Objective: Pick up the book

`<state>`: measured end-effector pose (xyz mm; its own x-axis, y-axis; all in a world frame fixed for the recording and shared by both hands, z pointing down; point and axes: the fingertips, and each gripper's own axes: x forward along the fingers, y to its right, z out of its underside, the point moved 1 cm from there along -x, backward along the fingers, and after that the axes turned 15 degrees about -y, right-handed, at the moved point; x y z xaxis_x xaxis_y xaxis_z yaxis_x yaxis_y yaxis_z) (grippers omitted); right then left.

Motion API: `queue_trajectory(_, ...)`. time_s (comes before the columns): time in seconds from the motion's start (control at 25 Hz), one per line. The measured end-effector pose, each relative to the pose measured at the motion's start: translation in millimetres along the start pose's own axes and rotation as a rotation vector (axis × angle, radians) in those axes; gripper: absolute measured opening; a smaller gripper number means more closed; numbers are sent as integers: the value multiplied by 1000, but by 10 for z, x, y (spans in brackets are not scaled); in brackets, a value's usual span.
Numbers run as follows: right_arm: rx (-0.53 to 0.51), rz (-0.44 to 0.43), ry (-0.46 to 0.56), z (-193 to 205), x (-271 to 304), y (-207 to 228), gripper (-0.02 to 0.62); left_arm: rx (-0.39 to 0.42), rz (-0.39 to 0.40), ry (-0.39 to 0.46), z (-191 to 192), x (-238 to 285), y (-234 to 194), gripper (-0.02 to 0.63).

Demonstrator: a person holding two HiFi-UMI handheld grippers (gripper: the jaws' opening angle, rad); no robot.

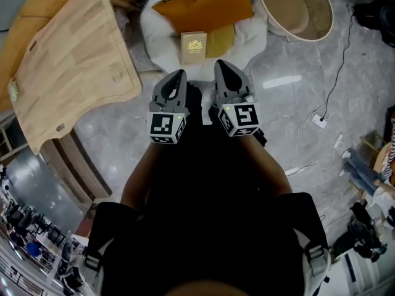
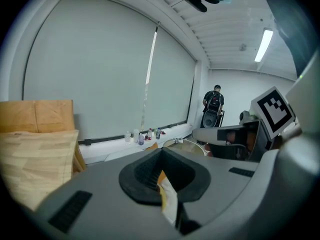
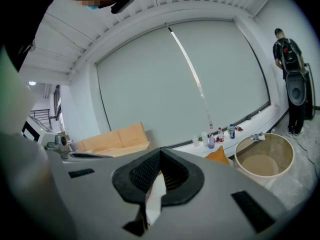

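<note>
Black clothing (image 1: 203,227) on the person fills the bottom of the head view, and beyond it the left gripper (image 1: 179,74) and right gripper (image 1: 221,63) sit side by side, both pointing away from the body. Each has its jaws closed tip to tip, with nothing held. The book (image 1: 194,47) lies flat on the white cushion (image 1: 154,32), just short of the orange pillow (image 1: 203,5). It is straight ahead of the tips and between their two lines, so neither hand is clearly nearer. Its long axis runs away from the person, in line with the jaws, which would have to open first.
</note>
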<state>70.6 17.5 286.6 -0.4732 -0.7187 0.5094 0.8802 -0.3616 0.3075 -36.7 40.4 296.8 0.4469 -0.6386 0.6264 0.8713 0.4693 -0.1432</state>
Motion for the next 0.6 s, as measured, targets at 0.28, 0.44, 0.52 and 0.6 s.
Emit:
queue_trajectory(0.28,10,18,-69,233,667,45,-3,-55,22,-74,342,467,-437,6)
queue_trajectory(0.44,56,51,-95,483,1063,215,-3,-81,20,-104,595,814,-690,6)
queue_trajectory(0.52,74,63,-116,639,1243,292,-3,-94,14,-113,724,988,-810,6)
queue_trajectory(0.6,84,68,-140,803,1425,357,-3,-109,8,-121,858,1170,-931,6)
